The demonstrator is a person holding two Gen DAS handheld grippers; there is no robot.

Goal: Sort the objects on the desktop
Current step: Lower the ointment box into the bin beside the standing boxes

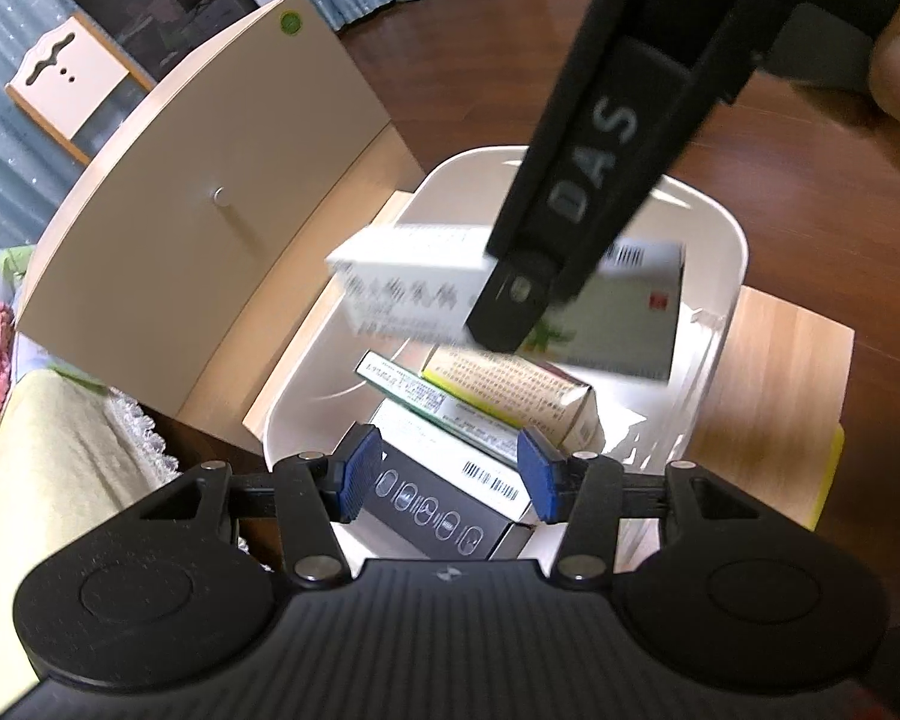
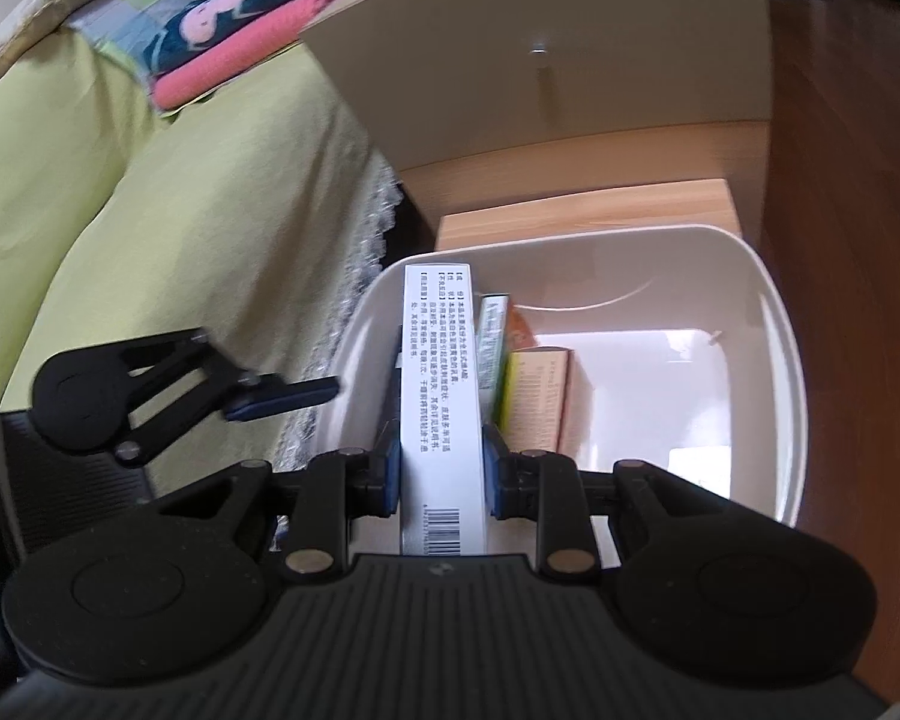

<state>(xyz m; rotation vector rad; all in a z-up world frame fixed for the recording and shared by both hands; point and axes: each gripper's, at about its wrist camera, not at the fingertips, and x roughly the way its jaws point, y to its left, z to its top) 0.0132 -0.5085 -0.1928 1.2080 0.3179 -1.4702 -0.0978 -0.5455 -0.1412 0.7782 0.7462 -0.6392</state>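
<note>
Two handheld grippers work over a white bin [image 2: 774, 312] that sits on a small wooden tabletop [image 2: 570, 210] beside a bed with a green cover [image 2: 120, 210]. The right gripper [image 2: 441, 477] has its jaws clamped on a long white box [image 2: 441, 396] with printed text and a barcode, held in the air just above the bin's near end. The left gripper [image 1: 444, 474] hovers low over the bin with its jaws apart and nothing between them.

Several boxes already lie in the bin: a tan box [image 1: 510, 390], a thin green-edged box [image 1: 426, 399] and a black box [image 1: 432, 510], leaning on each other.

Risks, as a judgement: the held box is gripped near one end, so it could pivot or slip. Dropped from this height, it may land on the leaning pile or catch the rim and tumble out. The two grippers are close and could knock together.
</note>
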